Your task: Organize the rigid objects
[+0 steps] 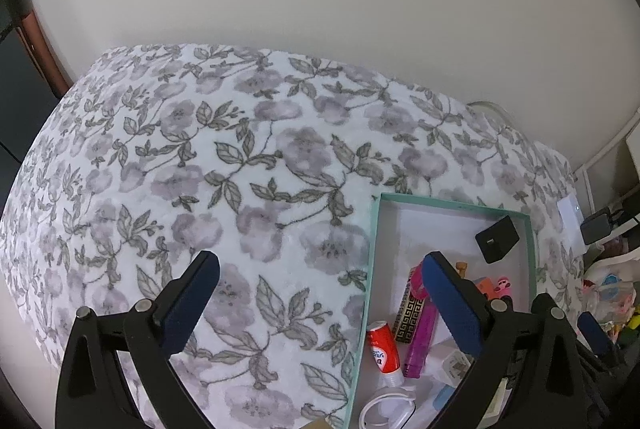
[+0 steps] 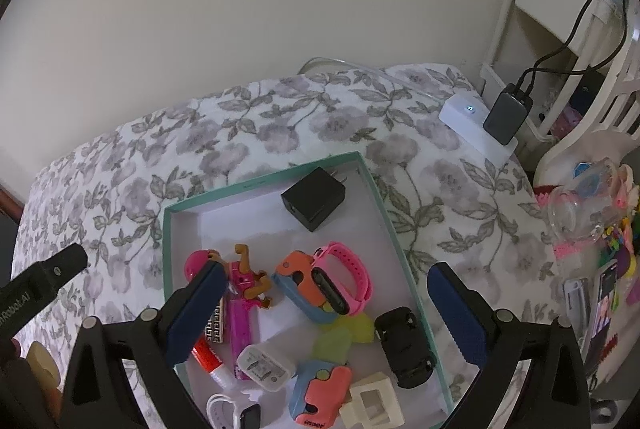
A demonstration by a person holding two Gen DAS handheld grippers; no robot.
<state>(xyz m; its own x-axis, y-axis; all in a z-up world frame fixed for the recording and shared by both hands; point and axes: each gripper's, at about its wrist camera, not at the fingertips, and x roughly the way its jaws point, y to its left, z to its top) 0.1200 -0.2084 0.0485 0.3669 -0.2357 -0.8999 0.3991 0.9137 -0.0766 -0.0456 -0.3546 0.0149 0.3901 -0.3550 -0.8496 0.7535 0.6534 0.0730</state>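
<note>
A teal-rimmed white box (image 2: pixel 378 189) lies on a floral blanket; it also shows in the left wrist view (image 1: pixel 370 269). It holds a black charger cube (image 2: pixel 314 199), a pink watch band (image 2: pixel 344 279), an orange and blue toy (image 2: pixel 298 279), a black toy car (image 2: pixel 404 347), a magenta tube (image 2: pixel 240 333), a red tube (image 1: pixel 382 347) and a white plug (image 2: pixel 264 369). My right gripper (image 2: pixel 326 313) hangs open and empty above the box. My left gripper (image 1: pixel 316 303) is open and empty over the box's left rim.
The floral blanket (image 1: pixel 200 169) covers the bed to the left and back. A white power strip (image 2: pixel 476 129) with a dark adapter (image 2: pixel 506 117) lies at the back right. A white rack (image 2: pixel 592 117) and a heap of toys (image 2: pixel 600 229) stand to the right. A plain wall is behind.
</note>
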